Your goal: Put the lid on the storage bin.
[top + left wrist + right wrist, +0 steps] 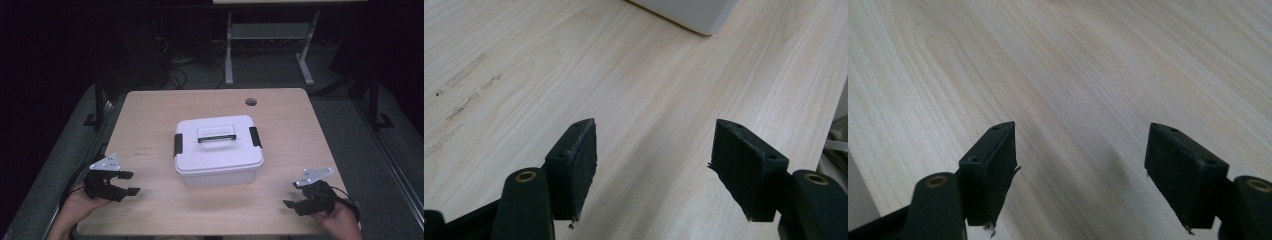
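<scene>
Left tool (131,183) rests at the near-left of the box (218,150), jaws spread wide with nothing between them; its own view shows bare bench (634,85) between the pads and a corner of the box ahead. Right tool (290,200) rests at the near-right of the box, jaws likewise wide open and empty. Both tools sit well apart from the box.

The box stands at mid-bench, lid on, handle (216,136) lying flat in the lid recess, one black latch (178,144) on its left end and another on its right end.

Step in hand, as judged: start position, approach not yet begun. The next move likely calls for bringing each tool inward to its latch, jaws aligned to the latch edge. Beyond the box lies a cable hole (251,102).
</scene>
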### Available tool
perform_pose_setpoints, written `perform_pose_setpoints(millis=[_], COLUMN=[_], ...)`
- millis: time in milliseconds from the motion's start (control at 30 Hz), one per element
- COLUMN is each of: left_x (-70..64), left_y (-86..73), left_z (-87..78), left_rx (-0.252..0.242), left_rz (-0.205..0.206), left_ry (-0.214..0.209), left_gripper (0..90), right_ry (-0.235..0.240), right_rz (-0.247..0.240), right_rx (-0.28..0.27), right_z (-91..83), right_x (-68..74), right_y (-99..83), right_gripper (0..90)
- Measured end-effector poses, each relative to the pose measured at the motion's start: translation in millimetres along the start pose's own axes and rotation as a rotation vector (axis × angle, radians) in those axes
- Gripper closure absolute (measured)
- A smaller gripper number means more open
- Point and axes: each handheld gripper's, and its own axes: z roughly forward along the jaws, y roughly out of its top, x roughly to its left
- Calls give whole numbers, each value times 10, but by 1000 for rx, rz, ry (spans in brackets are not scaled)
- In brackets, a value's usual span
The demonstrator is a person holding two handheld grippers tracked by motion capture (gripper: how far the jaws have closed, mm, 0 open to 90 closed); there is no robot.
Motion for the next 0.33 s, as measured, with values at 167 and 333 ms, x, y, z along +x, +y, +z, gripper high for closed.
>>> perform_pose_setpoints(millis=[167,333], left_x=[-4,3], left_y=[-23,-42], left_z=[17,19], left_rx=[-2,-1], left_rz=[-6,-3], left_ry=[-2,-3], left_gripper=[338,336], right_ry=[1,-1], right_rz=[0,-3], right_rx=[4,3], right_z=[0,-2], right_x=[0,1], right_y=[-3,-1], right_gripper=[281,281])
